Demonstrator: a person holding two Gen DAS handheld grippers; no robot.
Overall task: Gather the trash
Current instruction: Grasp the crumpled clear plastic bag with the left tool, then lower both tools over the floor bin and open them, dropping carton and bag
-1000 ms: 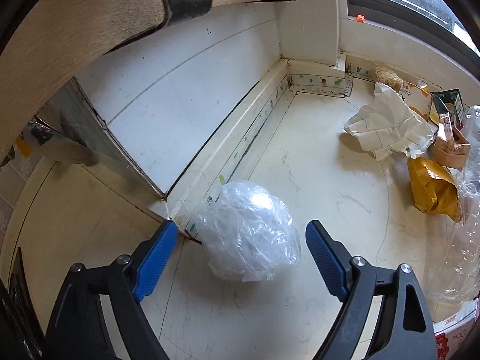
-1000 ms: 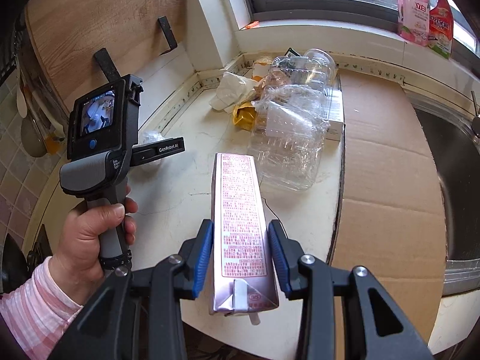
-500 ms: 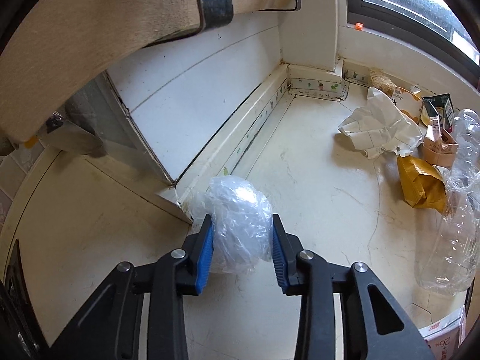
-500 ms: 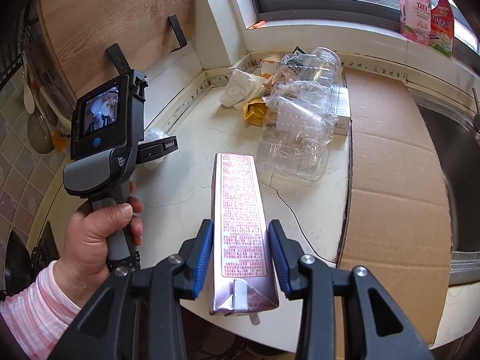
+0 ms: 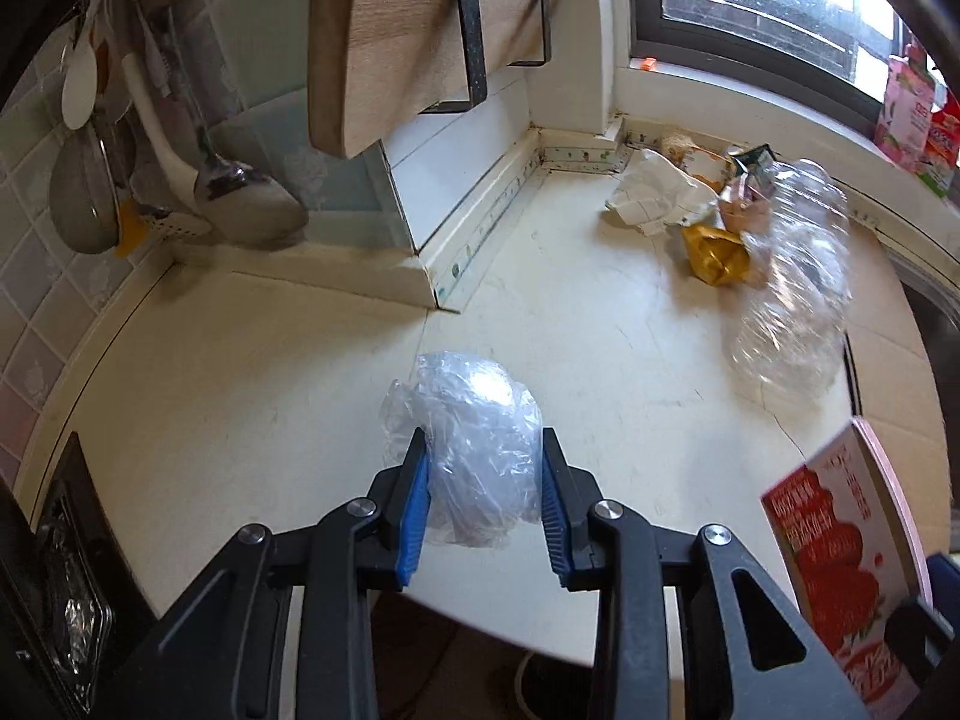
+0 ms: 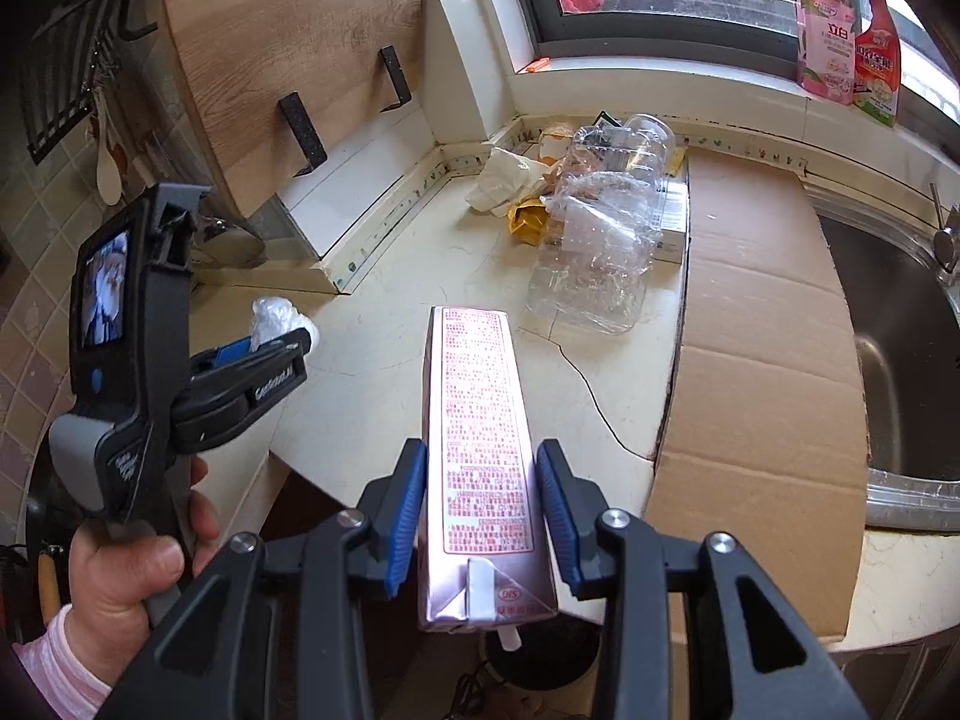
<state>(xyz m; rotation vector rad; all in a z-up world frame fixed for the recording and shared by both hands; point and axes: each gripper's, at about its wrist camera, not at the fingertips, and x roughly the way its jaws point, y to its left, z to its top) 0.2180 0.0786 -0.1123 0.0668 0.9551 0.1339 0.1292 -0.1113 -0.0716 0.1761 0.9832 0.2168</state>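
My left gripper (image 5: 483,504) is shut on a crumpled clear plastic bag (image 5: 468,438) and holds it above the front of the cream counter (image 5: 600,360). It also shows in the right wrist view (image 6: 273,315), with the left gripper (image 6: 264,354) at the left. My right gripper (image 6: 480,516) is shut on a tall pink milk carton (image 6: 483,450), held over the counter's front edge. The carton's red printed side shows in the left wrist view (image 5: 840,540). More trash lies at the back: white crumpled paper (image 5: 654,198), a yellow wrapper (image 5: 717,255), a crushed clear plastic bottle (image 5: 792,300).
A wooden cutting board (image 5: 420,30) hangs on black brackets at the back left, with ladles (image 5: 240,204) beside it. Flat cardboard (image 6: 762,330) covers the counter's right side, next to a steel sink (image 6: 900,348). Cleaner pouches (image 6: 846,30) stand on the window sill.
My left gripper closed on the plastic bag, lifted it and pulled it back from the wall toward the counter's front. My right gripper kept hold of the carton and drew back slightly.
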